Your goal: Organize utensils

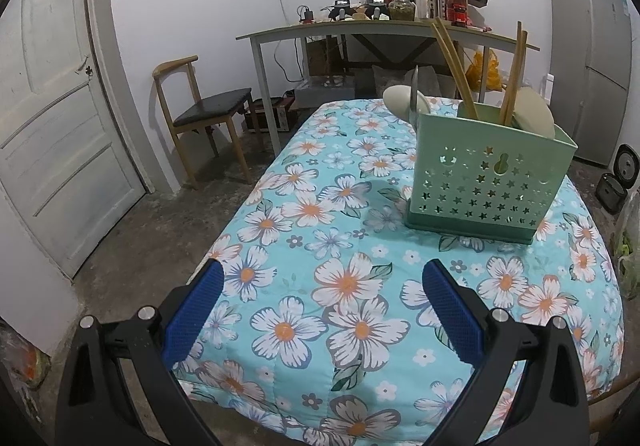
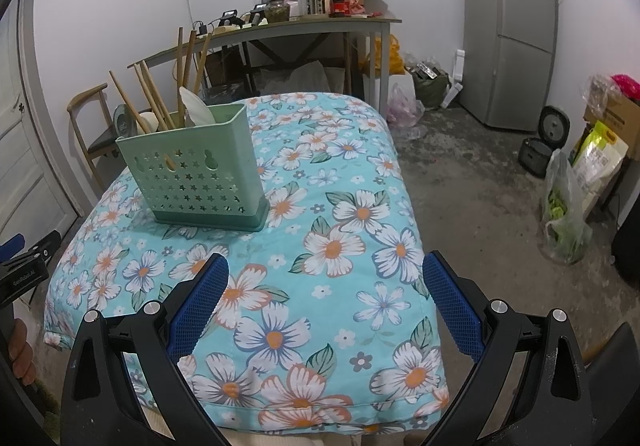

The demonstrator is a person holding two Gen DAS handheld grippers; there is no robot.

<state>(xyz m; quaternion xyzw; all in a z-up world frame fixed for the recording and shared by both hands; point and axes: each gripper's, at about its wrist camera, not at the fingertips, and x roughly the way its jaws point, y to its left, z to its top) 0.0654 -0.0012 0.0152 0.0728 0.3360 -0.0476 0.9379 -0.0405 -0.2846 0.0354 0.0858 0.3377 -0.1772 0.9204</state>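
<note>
A green perforated utensil holder (image 1: 486, 172) stands upright on the floral-covered table (image 1: 340, 286); it also shows in the right wrist view (image 2: 196, 174). Wooden chopsticks (image 1: 454, 66) and pale spoons (image 1: 400, 100) stick out of it, seen too in the right wrist view as chopsticks (image 2: 156, 98) and a spoon (image 2: 196, 108). My left gripper (image 1: 322, 274) is open and empty, near the table's front, short of the holder. My right gripper (image 2: 324, 268) is open and empty over the cloth, right of the holder. The left gripper's body (image 2: 28, 262) shows at the right view's left edge.
A wooden chair (image 1: 200, 106) and a cluttered side table (image 1: 380, 34) stand beyond the table. A door (image 1: 52, 106) is at left. A grey fridge (image 2: 510, 30), a rice cooker (image 2: 540, 150) and bags (image 2: 568, 214) stand on the floor at right.
</note>
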